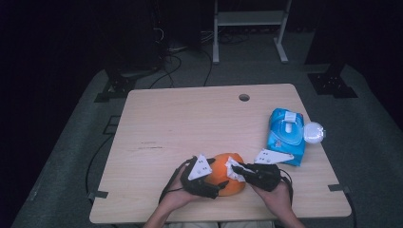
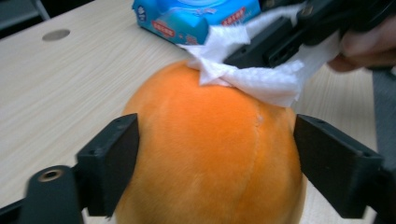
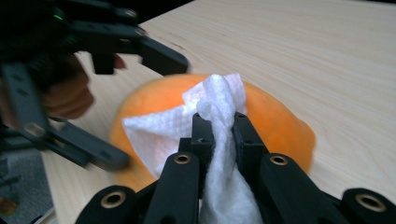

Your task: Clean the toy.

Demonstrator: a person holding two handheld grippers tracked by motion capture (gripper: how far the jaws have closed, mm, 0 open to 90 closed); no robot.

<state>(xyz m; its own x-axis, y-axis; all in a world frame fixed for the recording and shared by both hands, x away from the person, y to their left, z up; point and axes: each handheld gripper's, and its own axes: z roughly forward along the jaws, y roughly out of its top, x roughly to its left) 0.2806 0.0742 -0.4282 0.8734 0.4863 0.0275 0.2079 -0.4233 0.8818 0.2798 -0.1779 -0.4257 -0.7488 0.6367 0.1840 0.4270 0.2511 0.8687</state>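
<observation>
An orange plush ball [image 1: 224, 164] rests on the wooden table [image 1: 190, 123] near its front edge. My left gripper [image 1: 219, 181] comes at it from the left, and its two jaws press the ball [image 2: 210, 140] on either side. From the right, my right gripper [image 1: 239, 167] is shut on a crumpled white wipe [image 3: 215, 98] and holds it against the top of the ball [image 3: 275, 121]. The left gripper view has that wipe [image 2: 252, 77] lying on the ball's far upper side, under the other gripper's jaws.
A blue pack of wet wipes [image 1: 285, 135] lies at the table's right side, just beyond the right hand, with a round white cap [image 1: 313, 133] beside it. A cable hole [image 1: 244, 97] sits near the far edge. Bare tabletop stretches to the left and beyond the ball.
</observation>
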